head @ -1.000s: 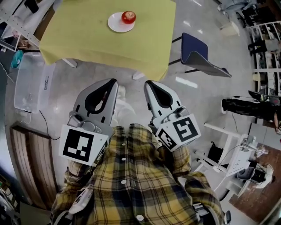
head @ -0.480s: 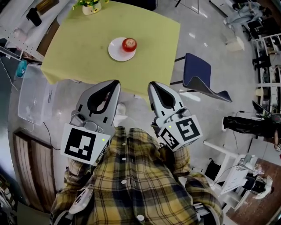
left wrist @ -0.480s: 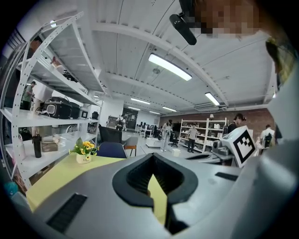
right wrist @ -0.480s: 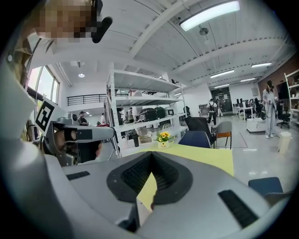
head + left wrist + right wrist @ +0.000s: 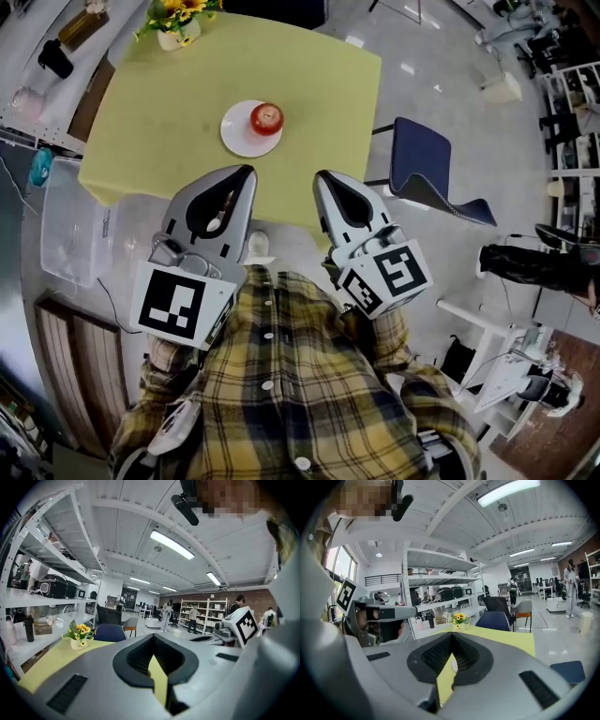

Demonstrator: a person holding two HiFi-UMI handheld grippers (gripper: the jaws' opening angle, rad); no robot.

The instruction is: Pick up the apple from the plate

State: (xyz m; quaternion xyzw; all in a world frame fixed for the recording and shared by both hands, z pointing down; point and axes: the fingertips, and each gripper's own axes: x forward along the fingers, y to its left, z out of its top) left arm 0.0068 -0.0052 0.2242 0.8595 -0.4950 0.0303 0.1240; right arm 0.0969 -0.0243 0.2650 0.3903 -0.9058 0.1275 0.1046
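The apple [image 5: 266,118] sits on the white plate [image 5: 234,139], toward the plate's right rim, stem dimple up, near the middle of the yellow-green table [image 5: 159,112]. From the fingers it lies ahead and below, past the table's near edge and well apart from both tips. It falls between the lines along which the two grippers point, closer to the left gripper [image 5: 246,173] than to the right gripper [image 5: 321,176]. Being round, it offers us no long axis to line up with, so we judge that either approach would serve and that the left has the slightly shorter reach. Both pairs of fingers are together at the tips, with nothing between them. In the left gripper view the fingers [image 5: 93,667] meet at a point and only the table's cloth shows through the gap behind it. The right gripper view shows its fingers [image 5: 501,677] the same way. Whichever gripper we use, we reckon its fingers must part before they come down around the apple, and it must travel forward over the table edge first. Farther beyond the apple, at the table's far left corner, stands a small vase of yellow flowers [image 5: 173,21]. A blue chair [image 5: 427,159] stands on the floor off to the right of the right fingers.
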